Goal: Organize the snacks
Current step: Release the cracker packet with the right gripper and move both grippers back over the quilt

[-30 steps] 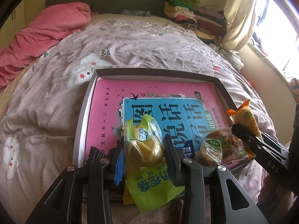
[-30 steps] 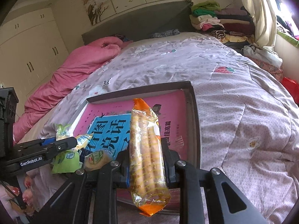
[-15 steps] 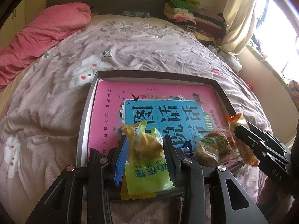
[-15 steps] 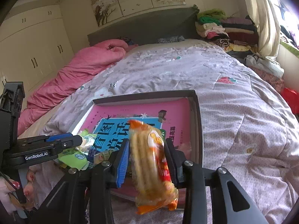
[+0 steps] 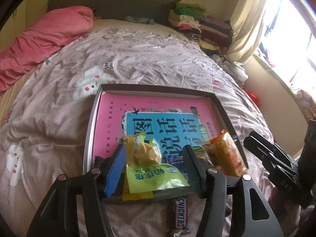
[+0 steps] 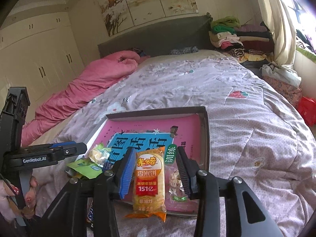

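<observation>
lying outside the tray point(image 5: 89, 130), a snickers bar point(image 5: 179, 215) shows clearly only behind the wide left tool point(image 5: 154, 156).

Each tool point(image 5: 153, 165) point(image 6: 153, 169): black frame, silver screws, one blue ribbed pad, one black. Markings: "GenRobot.AI", "DAS". Operator's hand point(image 6: 11, 195): red-painted nails.

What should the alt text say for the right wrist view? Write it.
An orange rice-cracker packet lies between the right gripper's open fingers, over the near edge of a shallow grey box holding a pink book on a floral quilt. The left gripper stands beside a green snack bag.
</observation>
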